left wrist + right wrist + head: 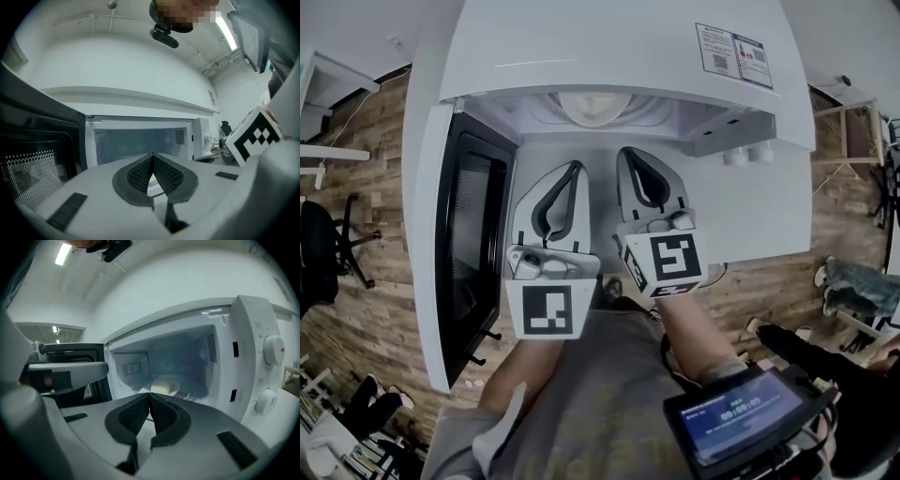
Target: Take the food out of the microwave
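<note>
Wood-plank floor (384, 281) surrounds the open microwave (609, 56); left gripper (578, 167) and right gripper (623, 152) fingers clenched, empty.

My left gripper (575, 167) and right gripper (629, 152) are pale grey plastic shells with curved jaws lined in dark ribbed padding. The left marker cube (548, 311) and right marker cube (673, 262) are white with black squares. I wear a grey garment (591, 403).

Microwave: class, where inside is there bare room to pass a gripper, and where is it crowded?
The floor between the plate and the right wall looks bare. The doorway is crowded: left gripper and right gripper side by side, door at their left.
</note>
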Available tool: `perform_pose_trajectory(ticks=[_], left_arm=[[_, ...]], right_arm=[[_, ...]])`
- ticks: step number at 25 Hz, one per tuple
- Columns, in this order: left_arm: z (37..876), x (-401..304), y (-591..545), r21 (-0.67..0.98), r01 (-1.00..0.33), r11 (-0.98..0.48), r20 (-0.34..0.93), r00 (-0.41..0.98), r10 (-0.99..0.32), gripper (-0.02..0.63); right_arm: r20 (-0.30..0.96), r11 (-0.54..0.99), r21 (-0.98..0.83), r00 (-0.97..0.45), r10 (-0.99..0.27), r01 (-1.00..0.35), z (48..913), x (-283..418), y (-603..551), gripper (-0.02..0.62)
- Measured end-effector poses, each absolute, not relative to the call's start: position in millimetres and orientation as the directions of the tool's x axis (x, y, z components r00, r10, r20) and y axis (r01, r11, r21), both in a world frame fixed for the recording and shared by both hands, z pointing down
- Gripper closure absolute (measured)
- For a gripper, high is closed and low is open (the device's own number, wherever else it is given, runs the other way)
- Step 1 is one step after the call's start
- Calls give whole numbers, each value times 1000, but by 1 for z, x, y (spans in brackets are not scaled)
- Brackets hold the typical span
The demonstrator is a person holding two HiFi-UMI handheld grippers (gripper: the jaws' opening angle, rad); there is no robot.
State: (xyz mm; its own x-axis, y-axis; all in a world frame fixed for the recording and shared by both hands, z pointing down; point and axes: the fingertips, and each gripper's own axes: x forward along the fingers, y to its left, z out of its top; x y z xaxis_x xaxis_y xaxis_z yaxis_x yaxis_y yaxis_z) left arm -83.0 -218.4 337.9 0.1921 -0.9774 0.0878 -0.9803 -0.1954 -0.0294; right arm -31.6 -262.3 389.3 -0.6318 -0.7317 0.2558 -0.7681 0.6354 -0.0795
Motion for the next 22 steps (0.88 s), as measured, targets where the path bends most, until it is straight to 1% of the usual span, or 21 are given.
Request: perform_pose_trajectory(ticks=[9,15,20,22], left_arm=[[366,-90,-226,-18,-981,-194,127,190,-973,600],[379,-89,-224,-43,-976,-215,148,207,-967,600],[381,-95,-221,-33,-980,-196,149,189,-971,600],[379,-96,-220,-25,-981,-192,153,186,-971,600]], right_arm=[[295,613,-183,-638,-711,-768,429,-43,-277,589],[283,604,-246,-652,-703,-758,443,-53,-283,589],[265,592,-298,-661,-703,-749,442,-54,-287,589],[264,583,-347,-674,-690,-734,439,-56,-287,586]])
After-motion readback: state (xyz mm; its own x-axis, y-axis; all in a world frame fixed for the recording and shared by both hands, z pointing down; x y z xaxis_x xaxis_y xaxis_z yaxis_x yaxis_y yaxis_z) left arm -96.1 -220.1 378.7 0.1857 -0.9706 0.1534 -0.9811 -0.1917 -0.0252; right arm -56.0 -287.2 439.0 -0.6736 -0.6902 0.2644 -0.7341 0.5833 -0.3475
